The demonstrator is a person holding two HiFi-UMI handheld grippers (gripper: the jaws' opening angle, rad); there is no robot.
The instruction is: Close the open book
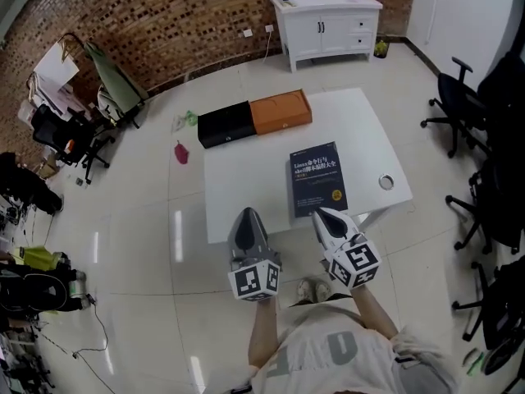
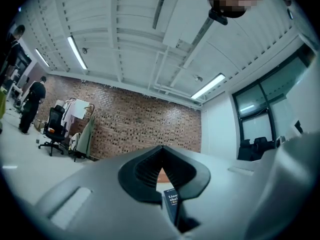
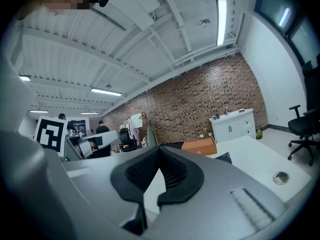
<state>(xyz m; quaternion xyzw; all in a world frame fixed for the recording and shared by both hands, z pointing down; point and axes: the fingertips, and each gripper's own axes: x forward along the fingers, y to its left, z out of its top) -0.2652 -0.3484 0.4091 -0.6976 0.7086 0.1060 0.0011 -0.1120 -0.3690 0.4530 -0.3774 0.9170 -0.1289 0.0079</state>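
Note:
The dark blue book (image 1: 318, 179) lies closed, cover up, on the white table (image 1: 246, 179), right of its middle. Both grippers hang above the table's near edge, pointing away from me. My left gripper (image 1: 246, 216) is left of the book, with its jaws together and nothing between them; in the left gripper view a strip of the book (image 2: 171, 204) shows below the closed tips (image 2: 161, 149). My right gripper (image 1: 322, 214) hovers just over the book's near edge, its tips (image 3: 159, 151) meeting on nothing. A corner of the book (image 3: 223, 157) shows past them.
A black box (image 1: 224, 124) and an orange box (image 1: 280, 111) lie along the table's far edge. A round grommet (image 1: 386, 182) sits near its right edge. A white cabinet (image 1: 328, 23) stands by the brick wall. Office chairs (image 1: 459, 105) stand at the right.

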